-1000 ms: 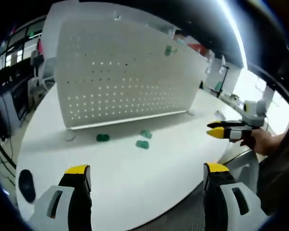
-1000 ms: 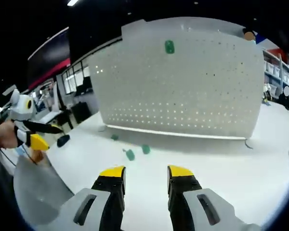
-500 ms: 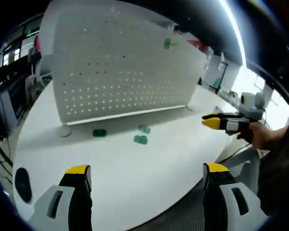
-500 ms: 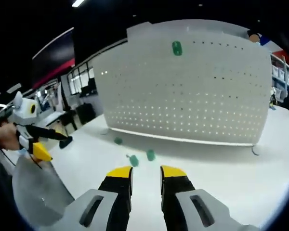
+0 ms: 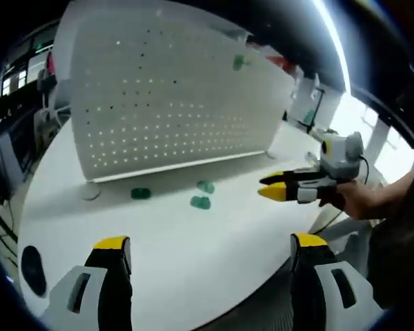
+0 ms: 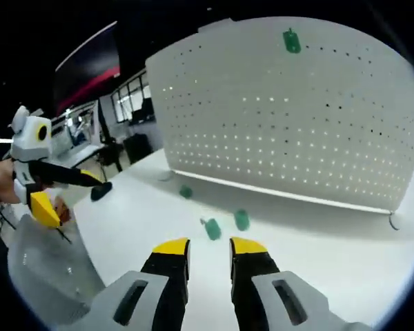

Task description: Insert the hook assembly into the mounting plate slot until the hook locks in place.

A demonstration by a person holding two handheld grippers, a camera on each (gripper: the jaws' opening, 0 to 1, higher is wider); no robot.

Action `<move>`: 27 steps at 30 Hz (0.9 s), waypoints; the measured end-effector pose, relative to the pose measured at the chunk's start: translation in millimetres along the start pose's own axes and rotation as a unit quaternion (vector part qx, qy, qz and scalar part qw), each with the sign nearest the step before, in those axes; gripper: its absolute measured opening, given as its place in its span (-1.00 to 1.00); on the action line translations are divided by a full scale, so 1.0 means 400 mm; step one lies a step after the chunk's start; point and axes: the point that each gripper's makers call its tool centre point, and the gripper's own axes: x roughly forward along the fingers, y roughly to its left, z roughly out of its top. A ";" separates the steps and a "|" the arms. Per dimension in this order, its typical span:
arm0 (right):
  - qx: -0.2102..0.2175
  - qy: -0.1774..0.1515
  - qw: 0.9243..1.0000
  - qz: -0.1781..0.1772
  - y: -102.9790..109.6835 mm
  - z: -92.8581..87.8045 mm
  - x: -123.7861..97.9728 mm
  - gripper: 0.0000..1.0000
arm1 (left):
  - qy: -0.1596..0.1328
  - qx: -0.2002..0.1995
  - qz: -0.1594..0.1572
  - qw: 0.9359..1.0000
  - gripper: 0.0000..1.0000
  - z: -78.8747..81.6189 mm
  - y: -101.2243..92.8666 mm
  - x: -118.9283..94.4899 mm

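The right gripper point(image 6: 207, 245) rises from six o'clock with its yellow-tipped jaws nearly together and nothing between them. Beyond the tips, three green hooks point(image 6: 212, 229) lie on the white table point(image 6: 345, 241) before the upright pegboard point(image 6: 297, 117), which carries a fourth green hook point(image 6: 291, 41) near twelve o'clock. At nine o'clock a hand holds the left gripper point(image 6: 69, 189), jaws apart.

Left gripper view: cam low over near edge of worktop point(image 5: 193, 262), faces white pegboard point(image 5: 172, 103) obliquely from its left end; board mid-distance. Right hand-held gripper point(image 5: 272, 187) enters from right.
Right gripper view: cam above worktop point(image 6: 317, 241), faces pegboard point(image 6: 297, 117) more squarely, closer. Left hand-held gripper point(image 6: 62, 193) at left.
Shared: pegboard, green pieces point(image 6: 212, 229) on worktop, also point(image 5: 201, 203).
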 end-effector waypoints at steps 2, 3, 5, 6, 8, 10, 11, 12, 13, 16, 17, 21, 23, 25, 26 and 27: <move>0.004 0.000 1.000 0.005 0.010 0.005 0.027 -0.58 | 0.003 -0.001 0.000 1.000 0.95 -0.002 0.003 0.000; 0.005 0.003 1.000 0.007 0.014 0.005 0.038 -0.58 | 0.004 -0.001 0.001 1.000 0.95 -0.002 0.004 0.000; 0.005 0.006 1.000 0.012 0.021 0.008 0.065 -0.58 | 0.005 -0.003 0.001 1.000 0.95 -0.002 0.008 0.001; 0.004 0.012 1.000 0.016 0.024 0.006 0.083 -0.58 | 0.005 -0.004 0.001 1.000 0.95 -0.002 0.010 0.001; 0.005 0.018 1.000 0.019 0.025 0.004 0.107 -0.58 | 0.007 -0.005 0.001 1.000 0.95 -0.003 0.011 0.003; 0.010 0.026 0.999 0.019 0.024 -0.001 0.124 -0.58 | 0.010 -0.005 0.000 1.000 0.95 -0.004 0.014 0.006; 0.020 0.030 0.999 0.022 0.026 -0.004 0.134 -0.58 | 0.011 -0.005 0.001 1.000 0.95 -0.004 0.015 0.006; 0.023 0.031 0.999 0.022 0.026 -0.006 0.138 -0.58 | 0.011 -0.007 0.001 1.000 0.95 -0.004 0.017 0.007; 0.034 0.036 0.999 0.023 0.028 -0.011 0.148 -0.58 | 0.010 -0.008 0.001 1.000 0.95 -0.003 0.019 0.008; 0.032 0.057 0.998 0.024 0.030 -0.041 0.173 -0.58 | 0.012 -0.011 0.002 1.000 0.94 -0.005 0.026 0.012; 0.035 0.058 0.997 0.023 0.028 -0.046 0.181 -0.58 | 0.014 -0.011 0.002 1.000 0.94 -0.006 0.026 0.012; 0.049 0.072 0.996 0.019 0.016 -0.064 0.209 -0.60 | 0.019 -0.012 0.001 1.000 0.94 -0.013 0.028 0.016; 0.055 0.075 0.996 0.018 0.012 -0.063 0.219 -0.61 | 0.021 -0.015 0.002 1.000 0.94 -0.018 0.031 0.017; 0.073 0.078 0.994 0.013 0.005 -0.064 0.227 -0.62 | 0.023 -0.018 0.002 1.000 0.94 -0.022 0.035 0.021; 0.087 0.079 0.993 0.012 0.004 -0.065 0.231 -0.63 | 0.024 -0.019 0.002 1.000 0.94 -0.024 0.036 0.022; 0.112 0.090 0.990 0.005 -0.001 -0.074 0.232 -0.64 | 0.026 -0.020 0.002 0.999 0.93 -0.026 0.038 0.024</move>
